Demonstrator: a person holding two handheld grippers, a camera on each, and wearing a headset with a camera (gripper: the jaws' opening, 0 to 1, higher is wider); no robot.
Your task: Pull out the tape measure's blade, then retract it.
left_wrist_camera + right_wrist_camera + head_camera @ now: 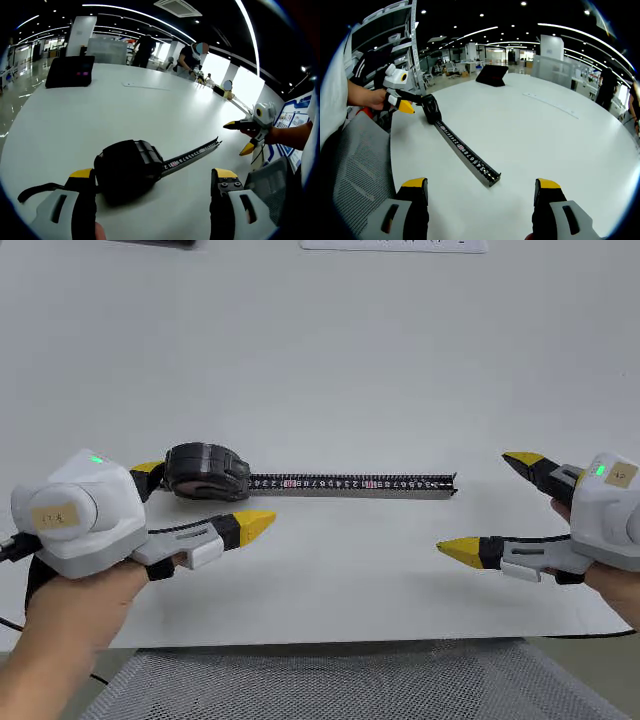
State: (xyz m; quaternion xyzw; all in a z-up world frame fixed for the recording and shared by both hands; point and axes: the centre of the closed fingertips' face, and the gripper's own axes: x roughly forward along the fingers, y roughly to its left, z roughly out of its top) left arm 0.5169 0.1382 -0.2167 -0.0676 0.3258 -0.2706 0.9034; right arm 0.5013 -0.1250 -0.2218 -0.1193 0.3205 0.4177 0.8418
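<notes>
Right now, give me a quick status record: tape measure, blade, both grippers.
case: black tape measure body, lying on the white table
blade: pulled out, flat on the table, pointing toward the right gripper
left gripper: open, fingers either side of the case; contact unclear
right gripper: open, back from the blade end, holding nothing
stage: blade out, not yet retracted

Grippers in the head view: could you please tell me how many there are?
2. The left gripper sits lower left, jaws open either side of the tape measure's case; the right gripper is at the right edge, jaws open, clear of the blade.
</notes>
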